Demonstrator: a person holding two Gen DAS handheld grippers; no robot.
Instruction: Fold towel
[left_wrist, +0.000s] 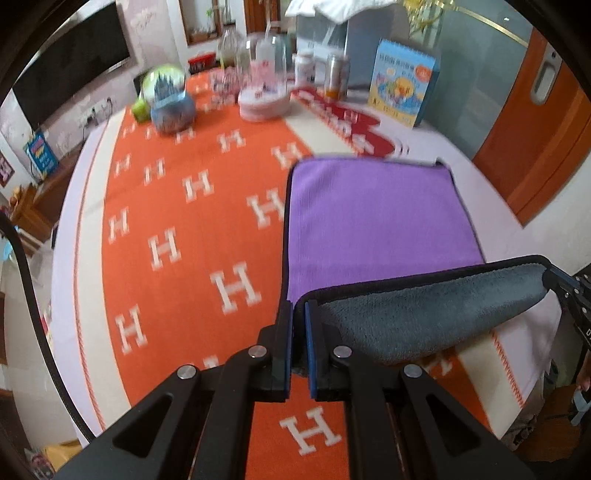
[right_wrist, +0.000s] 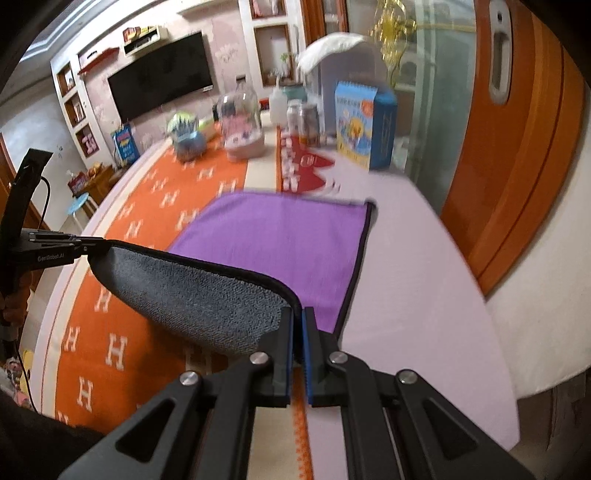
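The towel (left_wrist: 369, 221) is purple on top, grey underneath, with a black hem. Its far part lies flat on the table. Its near edge is lifted and hangs as a grey band (left_wrist: 424, 317) between both grippers. My left gripper (left_wrist: 299, 314) is shut on the near left corner. My right gripper (right_wrist: 298, 321) is shut on the near right corner; it also shows at the right edge of the left wrist view (left_wrist: 565, 288). The towel (right_wrist: 288, 236) and its grey underside (right_wrist: 199, 295) fill the middle of the right wrist view, with the left gripper (right_wrist: 88, 245) at the left.
An orange cloth with white H marks (left_wrist: 177, 229) covers the table. At the far end stand a snow globe (left_wrist: 168, 99), a glass dome (left_wrist: 262, 81), jars (left_wrist: 336, 74) and a blue box (left_wrist: 402, 81). An orange door (right_wrist: 524, 147) is on the right.
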